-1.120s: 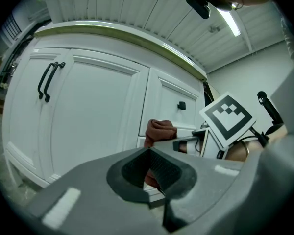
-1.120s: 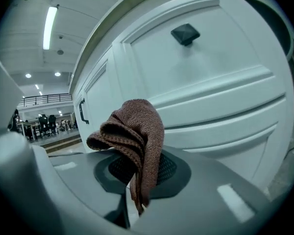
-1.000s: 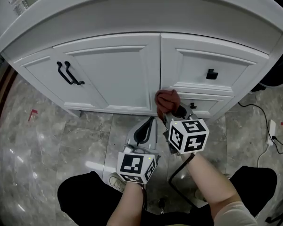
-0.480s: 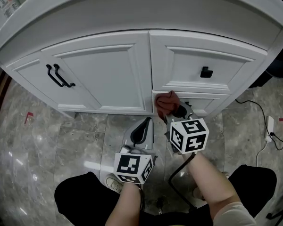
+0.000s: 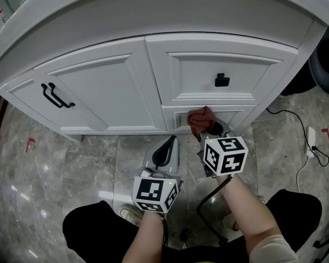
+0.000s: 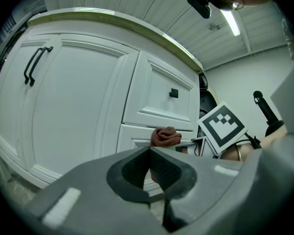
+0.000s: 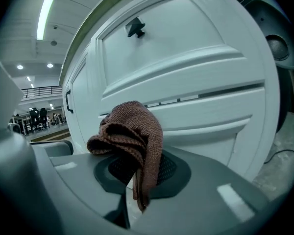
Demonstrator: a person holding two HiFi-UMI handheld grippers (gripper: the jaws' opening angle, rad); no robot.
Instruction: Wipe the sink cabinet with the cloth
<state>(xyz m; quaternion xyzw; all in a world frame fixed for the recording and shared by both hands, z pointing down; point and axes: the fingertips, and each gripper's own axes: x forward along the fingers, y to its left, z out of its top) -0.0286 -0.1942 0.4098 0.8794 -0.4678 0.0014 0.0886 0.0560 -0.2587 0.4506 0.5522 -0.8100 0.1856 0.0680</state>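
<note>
Marble floor is running under one white cabinet (image 5: 109, 92), and the single brown cloth (image 7: 130, 136) is bunching at the tips of the right gripper (image 7: 137, 180), jaws clenching it, a tail dangling between them. It's sitting straight ahead, seemingly touching the lower drawer (image 5: 236, 115) of two. Left gripper (image 6: 149, 153) is hanging lower and farther off, jaws pressed together on nothing, so right is nearer. One knob (image 5: 222, 81) and two handles (image 5: 56, 96) are showing.

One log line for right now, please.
right tongs: shut on cloth | cloth: at lower drawer front | left tongs: shut, empty
</note>
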